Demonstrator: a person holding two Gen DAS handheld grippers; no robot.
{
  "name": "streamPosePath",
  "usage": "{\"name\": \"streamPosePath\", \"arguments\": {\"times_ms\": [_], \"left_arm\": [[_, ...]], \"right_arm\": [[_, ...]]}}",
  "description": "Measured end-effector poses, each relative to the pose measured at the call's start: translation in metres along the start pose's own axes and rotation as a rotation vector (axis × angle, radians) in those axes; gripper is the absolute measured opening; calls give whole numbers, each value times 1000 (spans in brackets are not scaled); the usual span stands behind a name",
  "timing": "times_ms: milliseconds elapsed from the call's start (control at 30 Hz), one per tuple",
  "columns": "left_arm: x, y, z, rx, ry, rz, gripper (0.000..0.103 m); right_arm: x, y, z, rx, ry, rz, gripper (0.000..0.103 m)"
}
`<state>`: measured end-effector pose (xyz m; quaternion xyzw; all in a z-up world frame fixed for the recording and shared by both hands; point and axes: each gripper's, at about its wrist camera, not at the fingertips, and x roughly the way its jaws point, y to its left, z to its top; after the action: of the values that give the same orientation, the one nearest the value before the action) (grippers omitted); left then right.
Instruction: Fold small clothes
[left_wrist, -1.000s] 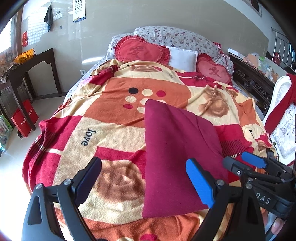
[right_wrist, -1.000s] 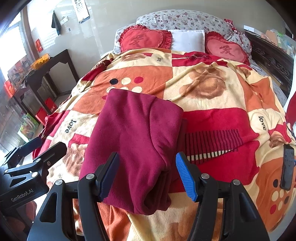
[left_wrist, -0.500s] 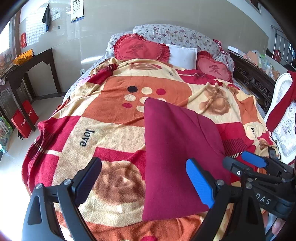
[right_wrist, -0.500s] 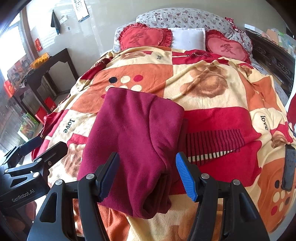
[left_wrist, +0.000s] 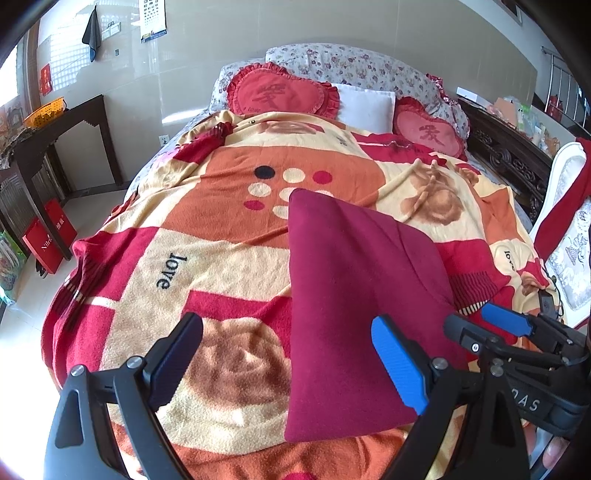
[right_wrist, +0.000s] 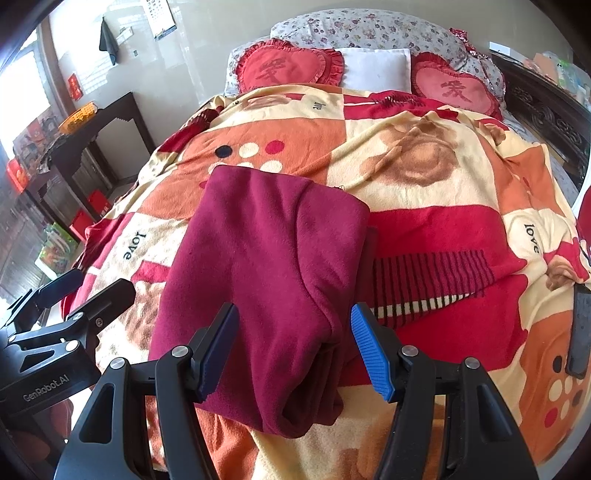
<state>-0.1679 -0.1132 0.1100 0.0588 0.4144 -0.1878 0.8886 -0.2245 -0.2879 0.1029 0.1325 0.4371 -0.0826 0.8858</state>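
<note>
One folded maroon garment (right_wrist: 266, 280); two tongs, left (left_wrist: 288, 363), right (right_wrist: 293, 347), both spread.

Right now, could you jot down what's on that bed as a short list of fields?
garment: maroon cloth, folded, lying flat
surface: patterned blanket over the bed
pillows: two red heart cushions, white pillow between them
left tool: open, holding nothing
right tool: open, above the cloth's near edge
</note>
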Motion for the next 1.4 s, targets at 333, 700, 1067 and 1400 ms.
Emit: {"name": "streamPosePath", "arguments": {"times_ms": [333, 700, 1067, 1400], "left_arm": [[0, -4, -2, 40, -35, 3, 95], [6, -3, 1, 23, -11, 14, 95], [23, 8, 4, 10, 21, 36, 95], [55, 43, 18, -38, 45, 112, 95]], "right_arm": [[5, 0, -3, 5, 15, -1, 44], [5, -7, -1, 20, 6, -13, 44], [15, -19, 0, 23, 21, -30, 44], [26, -65, 16, 60, 19, -98, 44]]}}
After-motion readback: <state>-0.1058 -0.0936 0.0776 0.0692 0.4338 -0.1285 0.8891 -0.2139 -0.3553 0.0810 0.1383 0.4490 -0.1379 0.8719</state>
